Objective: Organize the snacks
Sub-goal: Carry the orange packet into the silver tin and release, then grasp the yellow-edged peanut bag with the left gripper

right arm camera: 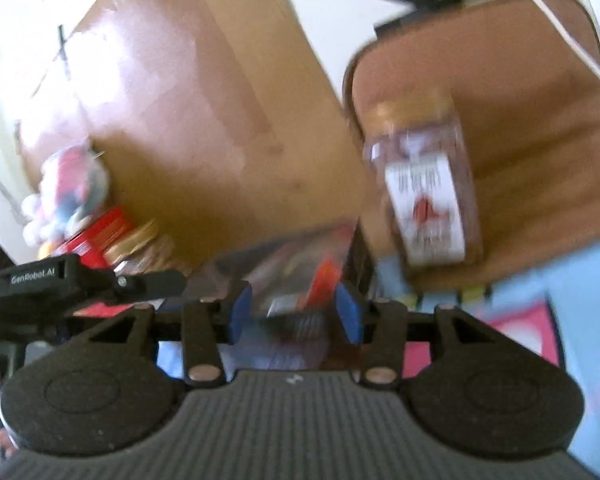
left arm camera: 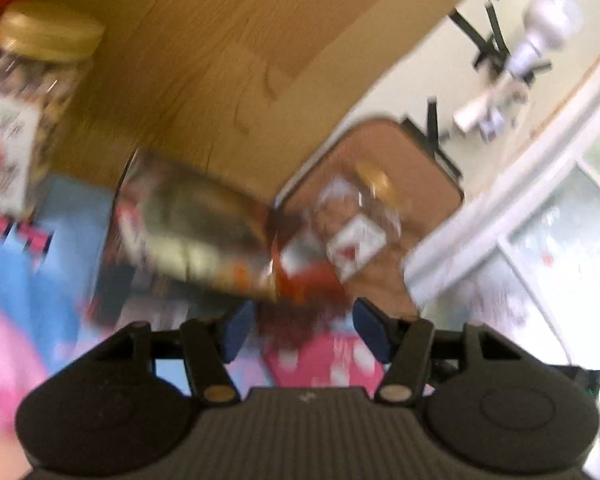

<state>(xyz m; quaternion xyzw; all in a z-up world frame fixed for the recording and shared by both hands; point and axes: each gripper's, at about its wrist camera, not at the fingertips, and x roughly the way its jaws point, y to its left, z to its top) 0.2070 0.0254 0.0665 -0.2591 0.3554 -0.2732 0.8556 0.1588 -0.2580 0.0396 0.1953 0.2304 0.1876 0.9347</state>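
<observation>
Both views are blurred by motion. My left gripper (left arm camera: 300, 330) is open, its blue pads wide apart above a dark red snack packet (left arm camera: 300, 292) and a foil snack pack (left arm camera: 196, 232). A clear jar with a gold lid (left arm camera: 356, 216) lies on a brown stool (left arm camera: 412, 160). A second gold-lidded jar (left arm camera: 32, 92) stands at the left on the wooden table (left arm camera: 260, 40). My right gripper (right arm camera: 294, 312) has its pads around a foil snack packet (right arm camera: 296, 280); contact is unclear. The jar on the stool (right arm camera: 424, 184) shows to the right.
A blue and pink cloth (left arm camera: 24, 272) covers the table's near part. A bag of wrapped sweets (right arm camera: 70, 184) and a red box (right arm camera: 100, 236) sit at the left. The left gripper body (right arm camera: 60, 284) crosses the right wrist view. A tripod (left arm camera: 488, 40) stands behind.
</observation>
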